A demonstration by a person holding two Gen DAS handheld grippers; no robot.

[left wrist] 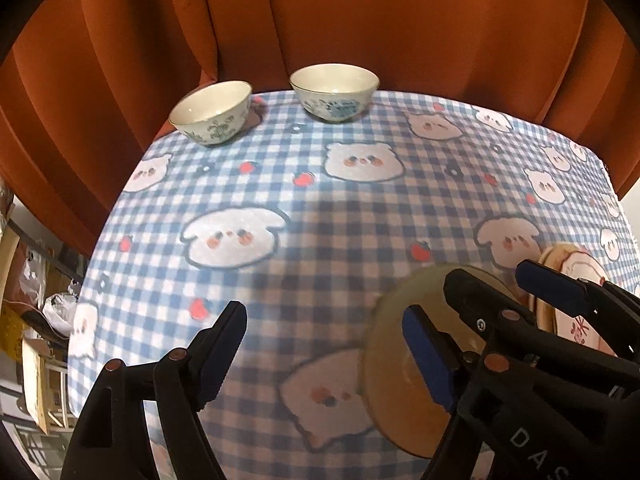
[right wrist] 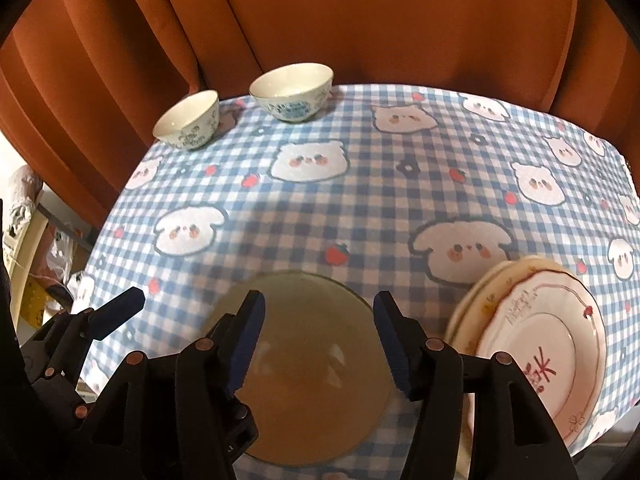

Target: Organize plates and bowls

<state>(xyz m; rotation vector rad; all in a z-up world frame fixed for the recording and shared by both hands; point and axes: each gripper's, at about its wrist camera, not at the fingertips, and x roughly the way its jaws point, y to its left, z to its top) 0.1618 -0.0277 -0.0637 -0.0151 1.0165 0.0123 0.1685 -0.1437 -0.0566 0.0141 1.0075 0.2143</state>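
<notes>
While both jaws stand open, we hold nothing.
Left gripper (left wrist: pixel 328 360) and right gripper (right wrist: pixel 320 340) hover over the amber plate (right wrist: pixel 304 380) lying flat, beside stacked plates (right wrist: pixel 560 344); two bowls (right wrist: pixel 240 108) await at the surface's (right wrist: pixel 360 208) far edge.

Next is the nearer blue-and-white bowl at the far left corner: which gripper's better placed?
Left, probably. The left gripper is open and empty, on the side of the nearer blue-and-white ceramic bowl. The right gripper, also open, hangs over the translucent amber glass plate, farther from that bowl.
</notes>
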